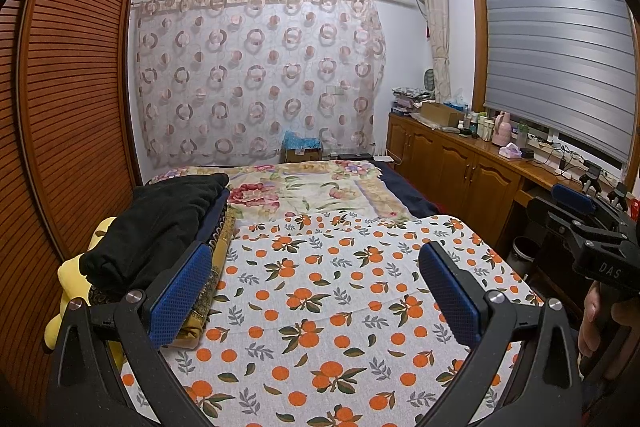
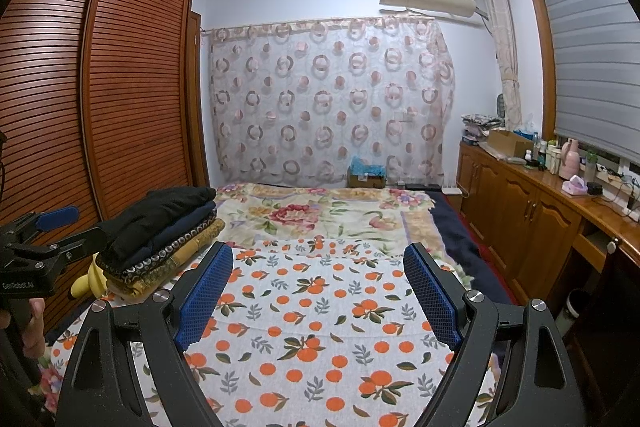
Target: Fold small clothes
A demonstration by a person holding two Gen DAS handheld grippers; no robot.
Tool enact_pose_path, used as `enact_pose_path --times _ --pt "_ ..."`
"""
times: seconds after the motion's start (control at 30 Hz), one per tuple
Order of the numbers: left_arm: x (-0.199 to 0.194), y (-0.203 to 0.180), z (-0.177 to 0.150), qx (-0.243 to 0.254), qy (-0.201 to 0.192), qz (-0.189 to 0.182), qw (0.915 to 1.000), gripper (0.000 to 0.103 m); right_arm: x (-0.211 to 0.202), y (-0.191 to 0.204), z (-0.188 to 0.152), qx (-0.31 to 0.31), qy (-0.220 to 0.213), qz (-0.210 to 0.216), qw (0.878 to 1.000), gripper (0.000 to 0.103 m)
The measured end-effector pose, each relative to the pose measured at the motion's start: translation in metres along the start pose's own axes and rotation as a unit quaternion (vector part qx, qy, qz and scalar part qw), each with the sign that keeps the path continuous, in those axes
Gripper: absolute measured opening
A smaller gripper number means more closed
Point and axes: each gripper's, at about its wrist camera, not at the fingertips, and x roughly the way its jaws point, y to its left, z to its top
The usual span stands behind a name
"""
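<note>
A pile of folded clothes [image 1: 160,227] lies on the left of the bed, black on top, dark blue and patterned gold beneath; it also shows in the right wrist view [image 2: 168,227]. An orange-print cloth [image 1: 328,307] lies flat on the bed in front, also in the right wrist view [image 2: 320,327]. My left gripper [image 1: 316,291] is open and empty above the cloth. My right gripper [image 2: 320,291] is open and empty above it too. Each gripper shows at the edge of the other's view: the right [image 1: 576,211], the left [image 2: 52,227].
A yellow plush toy [image 1: 76,279] lies by the pile at the bed's left edge. A wooden slatted wardrobe [image 1: 72,87] stands on the left. A wooden cabinet [image 2: 532,203] with bottles and boxes runs along the right. A floral blanket [image 1: 320,187] covers the far bed.
</note>
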Motion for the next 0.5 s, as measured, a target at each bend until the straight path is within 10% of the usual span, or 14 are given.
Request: enact_pose_path --times 0.5 --pt "0.0003 -0.0004 -0.0002 -0.001 -0.001 0.001 1.0 0.103 0.0006 -0.0023 0.0009 0.0 0.0 0.001 1.0 0.088"
